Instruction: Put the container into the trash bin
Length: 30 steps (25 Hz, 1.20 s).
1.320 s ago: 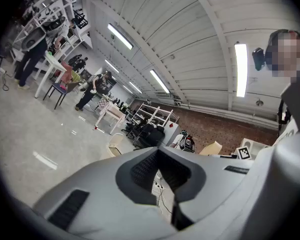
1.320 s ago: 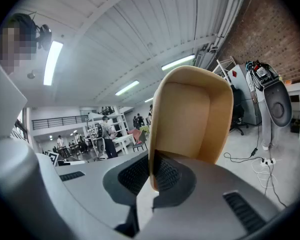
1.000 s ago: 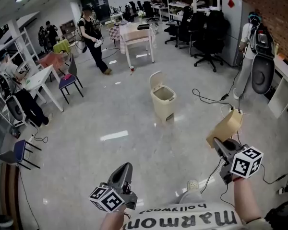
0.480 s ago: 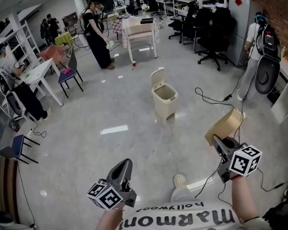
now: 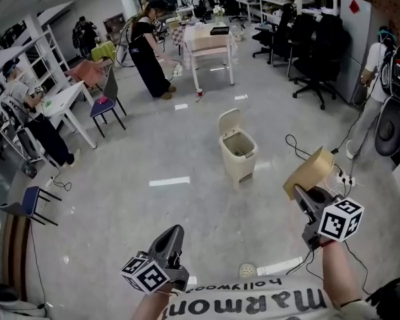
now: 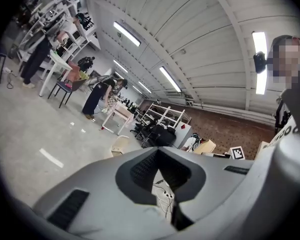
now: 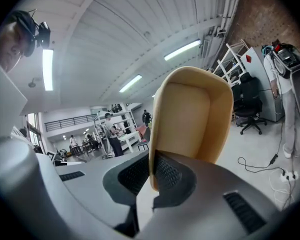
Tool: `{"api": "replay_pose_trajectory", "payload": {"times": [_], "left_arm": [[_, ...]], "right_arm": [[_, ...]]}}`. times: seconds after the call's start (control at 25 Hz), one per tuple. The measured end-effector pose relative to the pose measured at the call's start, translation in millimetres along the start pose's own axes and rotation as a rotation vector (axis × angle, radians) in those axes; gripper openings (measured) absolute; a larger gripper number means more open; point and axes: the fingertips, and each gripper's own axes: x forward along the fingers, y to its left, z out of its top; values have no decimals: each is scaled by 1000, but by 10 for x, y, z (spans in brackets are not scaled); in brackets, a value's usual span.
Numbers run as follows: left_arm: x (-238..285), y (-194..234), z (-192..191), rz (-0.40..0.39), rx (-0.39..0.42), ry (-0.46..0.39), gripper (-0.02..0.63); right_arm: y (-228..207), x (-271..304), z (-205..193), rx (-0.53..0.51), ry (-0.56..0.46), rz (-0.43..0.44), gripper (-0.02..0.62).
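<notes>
The right gripper (image 5: 305, 197) is clamping the tan container (image 5: 311, 171) by its wall, holding it in the air right of the open-lidded bin (image 5: 239, 155), while the left gripper (image 5: 173, 237) is hanging empty, jaws almost together.

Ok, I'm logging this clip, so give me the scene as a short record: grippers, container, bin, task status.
left gripper: jaws together, nothing between them
right gripper: shut on the container's wall
container: tan, looks empty, held in the air
bin: on the floor ahead, lid up
container vs bin: apart; container is to the bin's right in the head view
task status: container not yet in the bin
</notes>
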Motion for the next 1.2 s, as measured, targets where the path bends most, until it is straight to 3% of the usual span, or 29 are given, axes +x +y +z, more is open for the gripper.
{"api": "replay_pose_trajectory", "payload": {"times": [0.2,0.4,0.6,0.88,1.2], "left_arm": [[402,37,83,50,-23,-33,-9],[646,60,181,99,18,-16,-9],[912,353,295,139,10,-21,-9],[1787,692,423,46,-12,23,-9],[2661,1012,1093,-104,10,16,-9]], "right_arm": [[-444,351,182,6,5,46,6],[-702,634,244,48,26,73,6],[-849,1004,196,63,54,94,6],[-1135,1448,411,32,47,14,6],[-1312,1953,972,7,-9,-91,6]]}}
